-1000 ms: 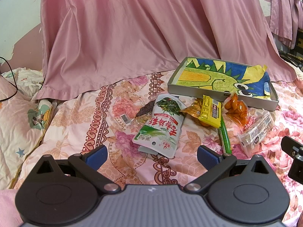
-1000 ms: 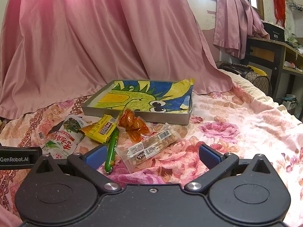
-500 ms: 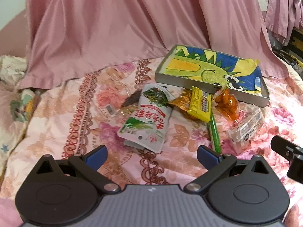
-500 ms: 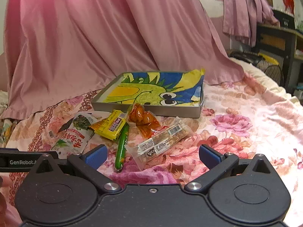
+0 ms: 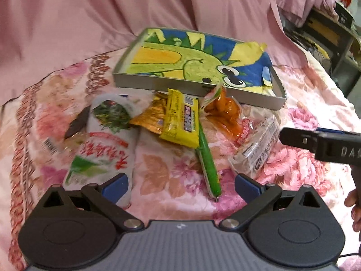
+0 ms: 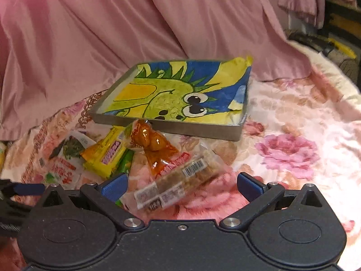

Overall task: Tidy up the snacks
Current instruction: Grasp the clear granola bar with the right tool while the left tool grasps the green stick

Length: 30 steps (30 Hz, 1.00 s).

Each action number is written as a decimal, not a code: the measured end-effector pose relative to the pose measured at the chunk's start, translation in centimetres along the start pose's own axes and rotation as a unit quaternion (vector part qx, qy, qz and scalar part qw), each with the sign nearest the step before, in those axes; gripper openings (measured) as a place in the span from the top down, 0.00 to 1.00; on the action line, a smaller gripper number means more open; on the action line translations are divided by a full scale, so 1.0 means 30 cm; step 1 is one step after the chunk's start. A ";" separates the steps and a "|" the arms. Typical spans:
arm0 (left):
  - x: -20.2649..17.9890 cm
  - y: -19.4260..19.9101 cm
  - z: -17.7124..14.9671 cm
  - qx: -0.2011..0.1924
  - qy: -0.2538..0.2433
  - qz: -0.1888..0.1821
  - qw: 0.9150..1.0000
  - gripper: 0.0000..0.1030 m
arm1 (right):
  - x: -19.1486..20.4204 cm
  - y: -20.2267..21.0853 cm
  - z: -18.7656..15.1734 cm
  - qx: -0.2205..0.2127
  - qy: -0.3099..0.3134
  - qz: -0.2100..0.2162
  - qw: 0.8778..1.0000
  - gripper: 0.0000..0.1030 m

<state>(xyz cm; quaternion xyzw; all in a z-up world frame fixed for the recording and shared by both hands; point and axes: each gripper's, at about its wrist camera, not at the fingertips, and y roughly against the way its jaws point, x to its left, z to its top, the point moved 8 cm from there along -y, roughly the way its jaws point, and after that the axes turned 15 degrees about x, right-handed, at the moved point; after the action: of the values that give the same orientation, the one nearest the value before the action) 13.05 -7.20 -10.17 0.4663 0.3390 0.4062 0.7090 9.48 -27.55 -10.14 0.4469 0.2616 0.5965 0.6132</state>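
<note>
On floral bedspread: snack packets heaped before dinosaur-lined tray.
Left gripper and right gripper are held wide open, empty; cereal bar is best clamped across its middle.

Both grippers are closing in on the snack pile: the left gripper nearing the green stick, the right gripper now straddling the clear-wrapped bar.

Tray sits on bedspread, curtain behind it. Snacks lie in a row just before tray's near wall, L to R: pouch, bar over stick, sealed pack, wrapped bar.
</note>
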 end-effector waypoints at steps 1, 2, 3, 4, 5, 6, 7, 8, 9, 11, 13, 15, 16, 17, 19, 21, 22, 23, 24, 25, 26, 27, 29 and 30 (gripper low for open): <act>0.006 -0.011 0.010 0.003 -0.003 -0.003 1.000 0.01 | -0.004 -0.017 0.011 0.009 -0.003 0.015 1.000 0.01; 0.010 -0.023 0.020 0.006 -0.004 -0.007 1.000 0.01 | -0.008 -0.036 0.020 0.018 -0.007 0.031 0.999 0.01; 0.016 -0.031 0.028 0.007 -0.002 -0.011 1.000 0.01 | -0.009 -0.052 0.027 0.026 -0.012 0.043 0.999 0.01; 0.027 -0.038 0.033 0.010 0.003 -0.014 1.000 0.01 | -0.012 -0.067 0.031 0.032 -0.018 0.051 0.998 0.01; 0.035 -0.048 0.040 0.013 0.008 -0.018 1.000 0.02 | -0.017 -0.085 0.033 0.039 -0.025 0.055 0.997 0.01; 0.044 -0.057 0.045 0.016 0.013 -0.022 1.000 0.04 | -0.021 -0.102 0.034 0.046 -0.032 0.060 0.997 0.01; 0.050 -0.066 0.049 0.019 0.019 -0.027 0.999 0.04 | -0.026 -0.122 0.035 0.055 -0.043 0.069 0.995 0.01; 0.053 -0.078 0.053 0.022 0.023 -0.033 0.999 0.06 | -0.032 -0.143 0.036 0.064 -0.058 0.078 0.993 0.01; 0.053 -0.088 0.056 0.027 0.026 -0.041 0.998 0.08 | -0.039 -0.162 0.038 0.071 -0.074 0.086 0.991 0.01; 0.040 -0.111 0.065 0.036 0.024 -0.057 0.997 0.12 | -0.043 -0.194 0.039 0.085 -0.089 0.090 0.988 0.01; 0.024 -0.128 0.073 0.038 0.014 -0.058 0.998 0.15 | -0.040 -0.212 0.038 0.091 -0.089 0.086 0.988 0.03; 0.013 -0.141 0.080 0.037 0.005 -0.052 0.998 0.21 | -0.039 -0.229 0.036 0.098 -0.094 0.089 0.987 0.09; 0.010 -0.146 0.083 0.038 0.004 -0.052 0.998 0.22 | -0.042 -0.235 0.034 0.100 -0.100 0.094 0.986 0.13; 0.008 -0.154 0.087 0.039 0.005 -0.056 0.998 0.24 | -0.045 -0.245 0.030 0.104 -0.109 0.097 0.984 0.15; 0.011 -0.165 0.095 0.042 0.012 -0.066 0.997 0.27 | -0.055 -0.263 0.023 0.111 -0.122 0.097 0.982 0.19; 0.020 -0.177 0.103 0.044 0.025 -0.075 0.996 0.30 | -0.066 -0.280 0.016 0.112 -0.138 0.086 0.980 0.26; 0.025 -0.182 0.106 0.045 0.032 -0.079 0.995 0.31 | -0.071 -0.282 0.016 0.110 -0.142 0.082 0.980 0.29; 0.031 -0.187 0.109 0.047 0.038 -0.083 0.995 0.35 | -0.074 -0.281 0.018 0.108 -0.146 0.080 0.980 0.33; 0.034 -0.194 0.112 0.050 0.044 -0.087 0.994 0.38 | -0.076 -0.279 0.019 0.107 -0.148 0.080 0.980 0.35; 0.037 -0.201 0.115 0.052 0.051 -0.092 0.993 0.38 | -0.079 -0.276 0.019 0.107 -0.152 0.083 0.979 0.40; 0.038 -0.208 0.119 0.054 0.059 -0.098 0.992 0.39 | -0.081 -0.273 0.018 0.108 -0.157 0.088 0.978 0.42; 0.035 -0.216 0.123 0.055 0.063 -0.103 0.991 0.41 | -0.081 -0.271 0.018 0.109 -0.160 0.090 0.977 0.43; 0.026 -0.226 0.130 0.054 0.063 -0.106 0.991 0.46 | -0.080 -0.264 0.018 0.108 -0.158 0.088 0.978 0.44; 0.019 -0.229 0.133 0.053 0.060 -0.104 0.991 0.49 | -0.079 -0.261 0.017 0.108 -0.156 0.086 0.978 0.44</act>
<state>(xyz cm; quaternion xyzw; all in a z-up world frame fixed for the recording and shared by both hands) 18.52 -9.84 -15.31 0.4403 0.4491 0.3389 0.6997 13.46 -29.08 -17.14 0.6188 0.1863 0.5385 0.5408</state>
